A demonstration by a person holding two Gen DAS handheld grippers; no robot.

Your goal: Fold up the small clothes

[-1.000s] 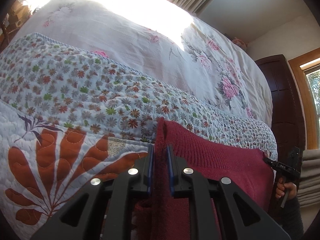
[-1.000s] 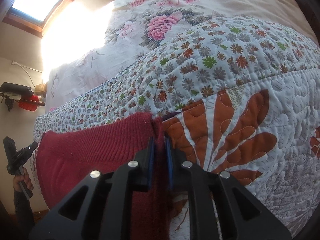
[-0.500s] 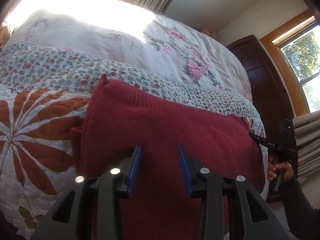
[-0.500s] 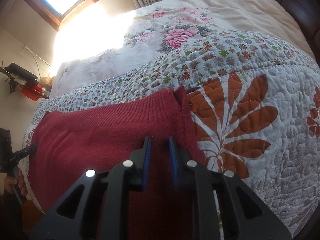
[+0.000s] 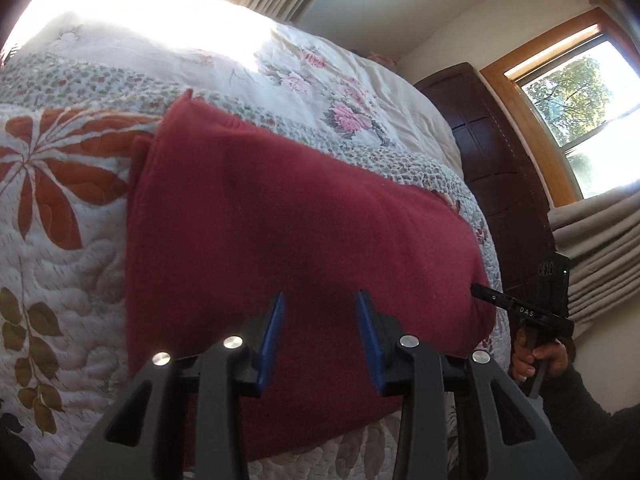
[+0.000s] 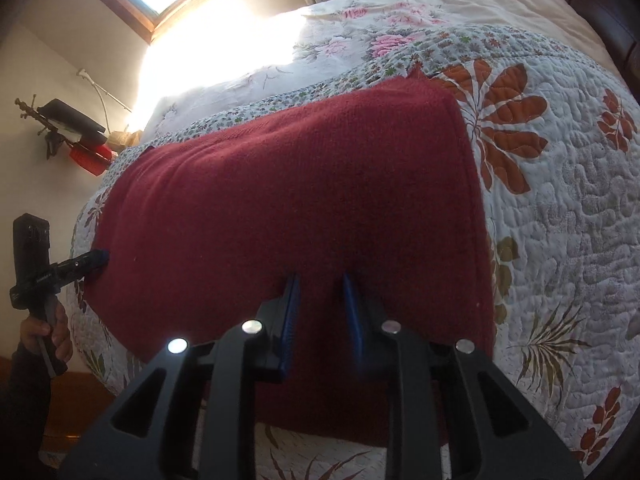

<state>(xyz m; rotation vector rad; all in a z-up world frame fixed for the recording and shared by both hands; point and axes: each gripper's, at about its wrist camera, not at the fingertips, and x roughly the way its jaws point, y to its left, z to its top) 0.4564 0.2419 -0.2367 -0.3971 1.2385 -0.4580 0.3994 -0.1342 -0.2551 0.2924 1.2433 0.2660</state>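
A: How many garments?
B: One red knit garment (image 5: 280, 232), flat on the floral quilt (image 5: 60, 240).
A: Grippers?
B: Two. The left gripper (image 5: 320, 320) gapes wide, empty; the right gripper (image 6: 318, 300) is narrower, empty. A second ago both pinched the knit's corners.

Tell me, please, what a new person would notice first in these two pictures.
First the dark red knitted garment, lying flat across the flowered quilt on the bed. Next the left gripper and the right gripper, both open just above its near edge. Strong sun glare whitens the far bedding by the window.
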